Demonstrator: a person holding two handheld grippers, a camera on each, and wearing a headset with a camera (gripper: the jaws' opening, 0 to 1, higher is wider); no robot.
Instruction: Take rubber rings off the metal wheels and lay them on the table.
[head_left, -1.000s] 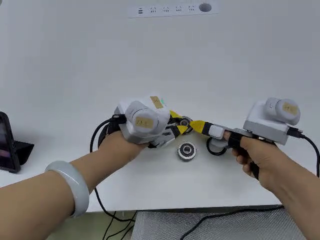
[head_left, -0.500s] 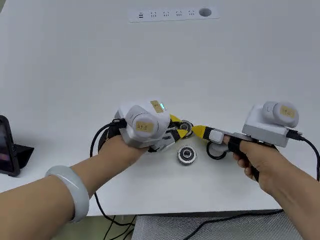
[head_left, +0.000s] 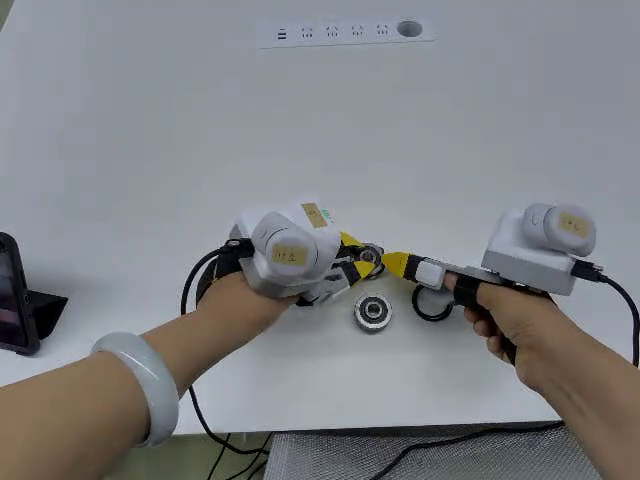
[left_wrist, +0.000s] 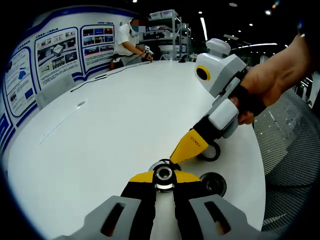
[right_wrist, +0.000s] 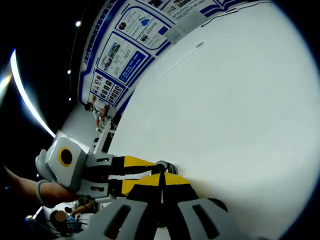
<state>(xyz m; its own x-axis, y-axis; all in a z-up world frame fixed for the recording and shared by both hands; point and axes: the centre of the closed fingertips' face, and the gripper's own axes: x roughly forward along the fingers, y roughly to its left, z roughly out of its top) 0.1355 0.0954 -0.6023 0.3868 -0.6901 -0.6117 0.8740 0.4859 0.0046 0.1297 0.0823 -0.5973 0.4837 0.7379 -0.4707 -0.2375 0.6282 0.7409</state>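
Observation:
My left gripper (head_left: 356, 264) (left_wrist: 164, 181) is shut on a small metal wheel (head_left: 368, 253) (left_wrist: 164, 173), held just above the white table (head_left: 300, 130). My right gripper (head_left: 388, 262) (right_wrist: 161, 179) comes in from the right with its yellow tips closed together at that wheel's rim (right_wrist: 163, 167), pinching its black rubber ring. A second wheel (head_left: 373, 311) (left_wrist: 214, 184) lies flat on the table in front of both grippers. A loose black rubber ring (head_left: 432, 303) (left_wrist: 209, 151) lies on the table under the right gripper's body.
A white power strip (head_left: 345, 29) sits at the table's far edge. A dark phone on a stand (head_left: 12, 292) is at the far left. Black cables (head_left: 196, 275) trail off the near table edge behind both hands.
The picture has shifted a little with the head. Both grippers hold nearly the same pose around the wheel; the right gripper's tips sit slightly lower.

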